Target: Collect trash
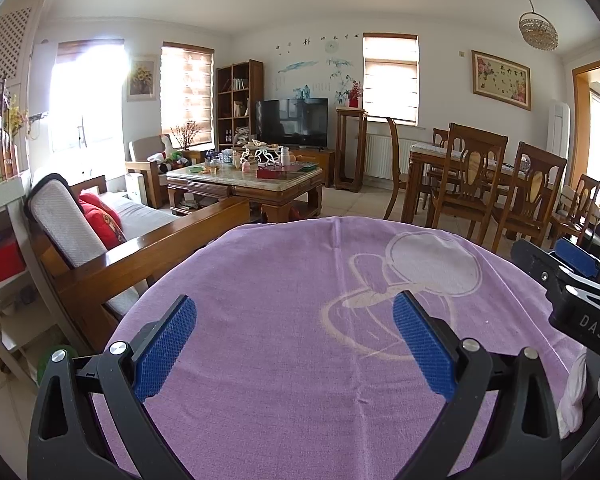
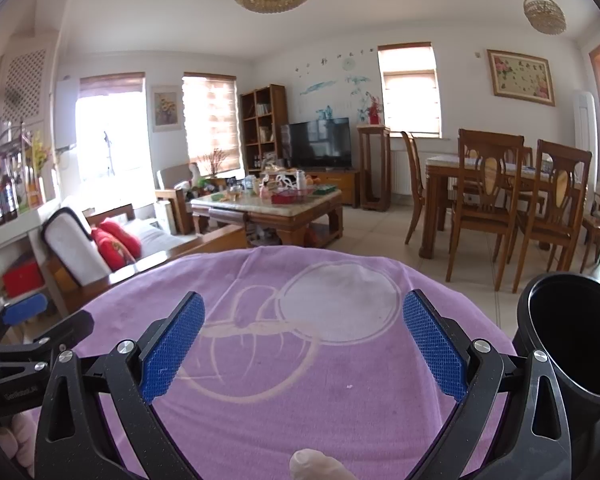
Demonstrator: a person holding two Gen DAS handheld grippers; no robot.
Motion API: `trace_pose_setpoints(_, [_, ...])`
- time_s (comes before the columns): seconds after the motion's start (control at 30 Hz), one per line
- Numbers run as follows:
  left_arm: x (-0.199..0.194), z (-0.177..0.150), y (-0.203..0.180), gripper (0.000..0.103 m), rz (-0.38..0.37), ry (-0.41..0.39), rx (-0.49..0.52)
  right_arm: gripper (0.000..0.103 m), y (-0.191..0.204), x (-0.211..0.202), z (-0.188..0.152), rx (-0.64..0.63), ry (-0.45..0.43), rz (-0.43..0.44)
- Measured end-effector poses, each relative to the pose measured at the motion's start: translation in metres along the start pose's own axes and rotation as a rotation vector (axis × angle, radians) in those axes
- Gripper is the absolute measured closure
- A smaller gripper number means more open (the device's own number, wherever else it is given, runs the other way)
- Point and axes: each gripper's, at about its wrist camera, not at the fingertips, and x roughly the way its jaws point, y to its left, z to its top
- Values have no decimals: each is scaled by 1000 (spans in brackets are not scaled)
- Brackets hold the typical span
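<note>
A round table under a purple cloth [image 1: 300, 380] fills the lower half of both views. My left gripper [image 1: 296, 302] hovers open over it, nothing between its blue pads [image 1: 164, 348]. My right gripper [image 2: 304, 300] is open too, also with nothing in it. A black bin [image 2: 568, 340] stands at the table's right side, its mouth dark. A pale crumpled lump [image 2: 316, 466] lies at the near edge below the right gripper. More white crumpled material [image 1: 576, 392] shows at the right edge in the left wrist view. A tiny white crumb [image 2: 348, 387] rests on the cloth.
Left of the table is a wooden sofa [image 1: 132, 248] with red cushions. Beyond it stands a cluttered coffee table [image 1: 244, 184] and a TV [image 1: 292, 122]. A dining table with wooden chairs [image 1: 468, 184] stands to the right. White shelving [image 1: 4, 240] lines the left wall.
</note>
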Motion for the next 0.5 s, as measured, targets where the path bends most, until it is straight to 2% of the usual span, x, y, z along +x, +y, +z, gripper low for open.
trace_pose_setpoints(0.5, [0, 1, 1, 5, -1, -2, 1, 5, -1, 1, -1, -1, -1, 0])
